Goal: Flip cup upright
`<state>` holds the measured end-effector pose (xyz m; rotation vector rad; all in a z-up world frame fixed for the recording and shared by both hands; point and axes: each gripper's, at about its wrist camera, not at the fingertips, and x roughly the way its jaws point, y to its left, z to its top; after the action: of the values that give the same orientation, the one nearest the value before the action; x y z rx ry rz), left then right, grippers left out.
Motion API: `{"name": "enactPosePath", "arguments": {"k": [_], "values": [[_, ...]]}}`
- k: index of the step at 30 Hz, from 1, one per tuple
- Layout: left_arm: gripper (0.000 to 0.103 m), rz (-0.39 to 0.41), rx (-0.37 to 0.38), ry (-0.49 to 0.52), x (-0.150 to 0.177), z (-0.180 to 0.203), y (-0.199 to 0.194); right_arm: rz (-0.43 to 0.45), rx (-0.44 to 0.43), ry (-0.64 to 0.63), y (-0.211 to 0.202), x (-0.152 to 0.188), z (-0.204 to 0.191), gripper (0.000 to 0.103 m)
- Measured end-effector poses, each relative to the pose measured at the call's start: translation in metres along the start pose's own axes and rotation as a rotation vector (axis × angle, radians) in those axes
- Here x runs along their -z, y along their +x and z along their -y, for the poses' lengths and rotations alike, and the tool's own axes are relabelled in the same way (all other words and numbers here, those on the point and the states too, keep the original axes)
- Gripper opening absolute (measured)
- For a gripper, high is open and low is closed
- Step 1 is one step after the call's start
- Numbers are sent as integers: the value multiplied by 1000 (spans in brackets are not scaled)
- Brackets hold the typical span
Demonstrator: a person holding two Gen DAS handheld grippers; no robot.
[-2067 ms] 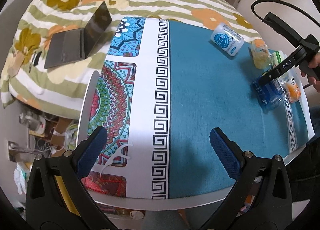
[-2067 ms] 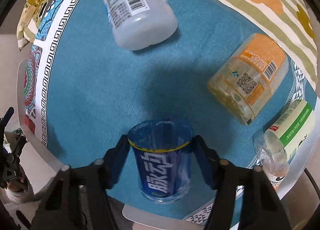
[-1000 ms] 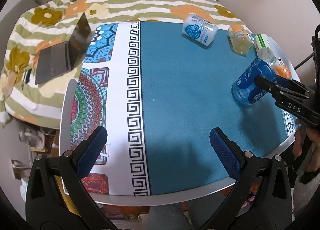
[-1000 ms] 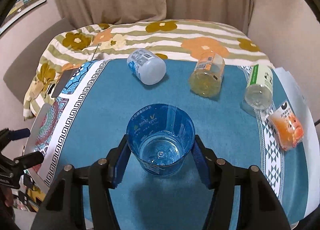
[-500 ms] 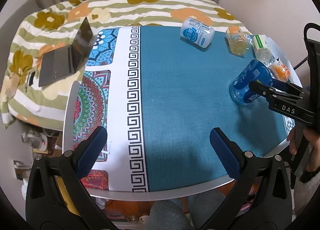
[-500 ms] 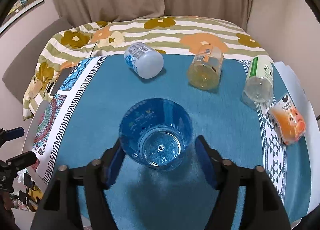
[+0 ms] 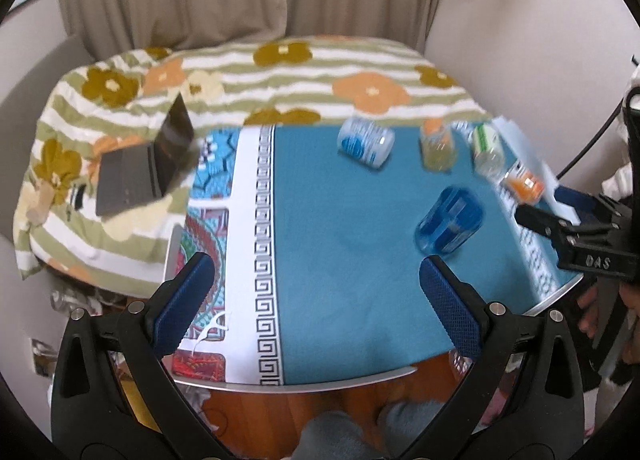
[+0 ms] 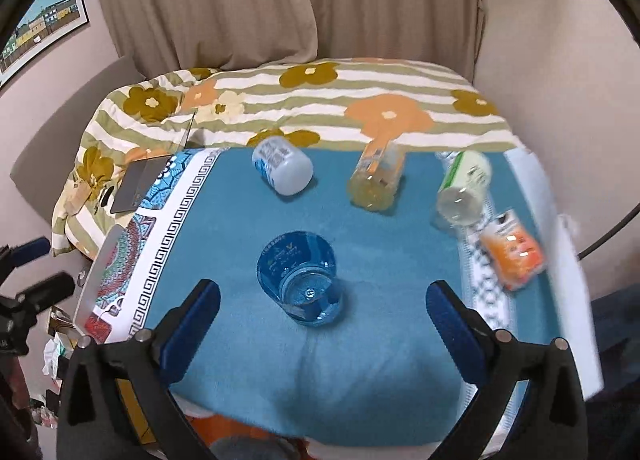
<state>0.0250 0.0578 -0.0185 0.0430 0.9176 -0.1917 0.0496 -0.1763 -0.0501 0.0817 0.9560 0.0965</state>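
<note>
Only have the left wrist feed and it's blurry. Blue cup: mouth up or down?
Observer: Up. The right wrist view looks into the open cup down to its clear base.
Operator: Is the right tool gripping it?
Observer: No. The right tool is open, with a gap between the cup and each finger.
Operator: Where does my tool sit from there?
Observer: The left tool shows at that view's left edge, beyond the table rim, well apart from the cup.
</note>
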Motion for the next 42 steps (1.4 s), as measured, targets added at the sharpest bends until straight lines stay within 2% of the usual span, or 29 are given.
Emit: {"name": "enactPosePath", "arguments": {"k": [7,13,21,42], "values": [[103,79,-17,-34,-5,28,-32,17,73,3,-60,-6,16,103],[103,127,-42,-50,0,45,-49,6,121,36,-87,0,35,103],[103,167,-81,-42,8,60,-63,44,158,31,-103,14,42,103],[103,181,-106,-19,11,71,-69,97,133,23,-112,18,41,103]]}}
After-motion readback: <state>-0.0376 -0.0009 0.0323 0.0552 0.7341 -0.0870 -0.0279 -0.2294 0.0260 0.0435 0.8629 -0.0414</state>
